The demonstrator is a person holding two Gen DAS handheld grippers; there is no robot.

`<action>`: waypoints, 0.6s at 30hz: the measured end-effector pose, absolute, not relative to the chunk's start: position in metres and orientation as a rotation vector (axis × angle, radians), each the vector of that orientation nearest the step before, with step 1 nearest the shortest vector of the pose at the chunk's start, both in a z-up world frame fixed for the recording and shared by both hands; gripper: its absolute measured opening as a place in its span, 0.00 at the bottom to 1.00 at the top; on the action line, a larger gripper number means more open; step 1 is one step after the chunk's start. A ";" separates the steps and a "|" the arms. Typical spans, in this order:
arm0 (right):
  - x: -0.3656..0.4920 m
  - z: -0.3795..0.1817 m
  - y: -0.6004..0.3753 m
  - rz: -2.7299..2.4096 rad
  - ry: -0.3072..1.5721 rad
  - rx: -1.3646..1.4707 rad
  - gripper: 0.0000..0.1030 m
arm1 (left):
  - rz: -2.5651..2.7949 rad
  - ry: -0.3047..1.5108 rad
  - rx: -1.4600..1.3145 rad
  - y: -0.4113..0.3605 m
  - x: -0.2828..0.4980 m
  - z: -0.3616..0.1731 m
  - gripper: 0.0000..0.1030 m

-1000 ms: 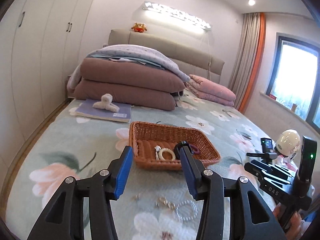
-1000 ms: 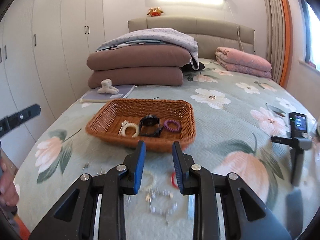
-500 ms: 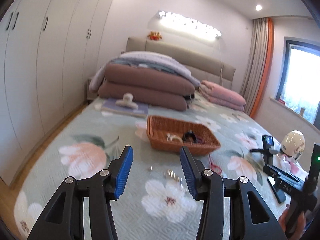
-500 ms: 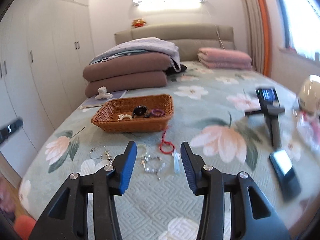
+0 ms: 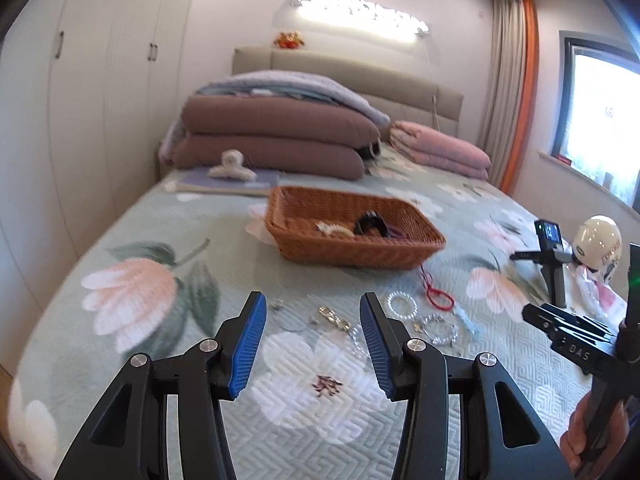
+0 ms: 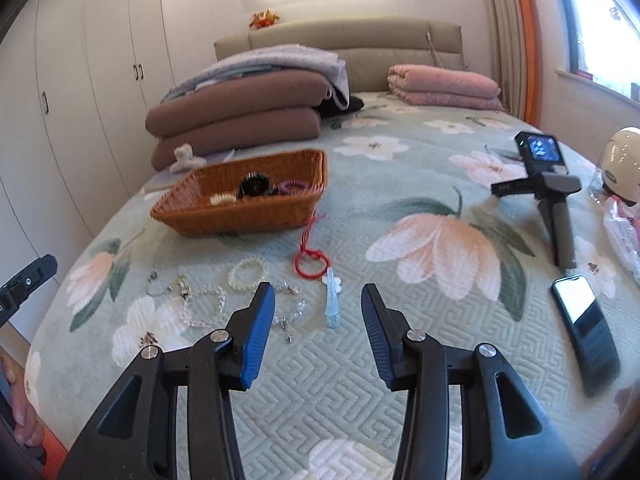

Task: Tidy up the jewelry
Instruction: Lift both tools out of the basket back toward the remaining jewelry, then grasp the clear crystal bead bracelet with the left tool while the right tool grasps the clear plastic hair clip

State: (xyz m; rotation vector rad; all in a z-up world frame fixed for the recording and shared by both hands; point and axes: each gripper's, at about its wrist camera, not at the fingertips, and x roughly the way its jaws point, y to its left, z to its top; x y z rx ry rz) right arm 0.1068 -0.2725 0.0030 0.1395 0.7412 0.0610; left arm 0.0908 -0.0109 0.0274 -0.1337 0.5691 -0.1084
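Observation:
A brown wicker basket (image 5: 404,254) (image 6: 200,216) sits mid-bed with a white hair clip (image 6: 223,199), a black watch (image 6: 253,184) and a purple hair tie (image 6: 294,187) inside. Loose jewelry lies on the floral quilt in front of it: a pearl bracelet (image 6: 248,273) (image 5: 402,305), a red cord (image 6: 310,254) (image 5: 438,294), a light blue clip (image 6: 332,295) and silver chains (image 6: 202,304) (image 5: 332,318). My left gripper (image 5: 312,320) is open and empty, above the chains. My right gripper (image 6: 318,314) is open and empty, just short of the blue clip.
Folded brown quilts (image 5: 276,140) and pink bedding (image 6: 442,86) lie near the headboard. A camera on a small tripod (image 6: 550,196), a phone (image 6: 586,326) and a white helmet (image 5: 598,242) sit on the bed's right side. Wardrobes line the left wall.
Both grippers pulled back from the basket, then lowered toward the loose jewelry. The right gripper's jaws opened wider. Both stayed empty.

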 end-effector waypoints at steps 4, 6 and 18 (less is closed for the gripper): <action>0.123 -0.016 -0.277 0.064 0.793 0.137 0.46 | -0.102 0.629 -0.152 -0.020 0.113 0.000 0.49; 0.133 -0.025 -0.280 0.064 0.812 0.127 0.46 | -0.084 0.638 -0.129 -0.027 0.119 -0.012 0.49; 0.162 -0.068 -0.276 0.087 0.902 0.060 0.43 | -0.213 0.852 -0.314 -0.043 0.172 -0.077 0.42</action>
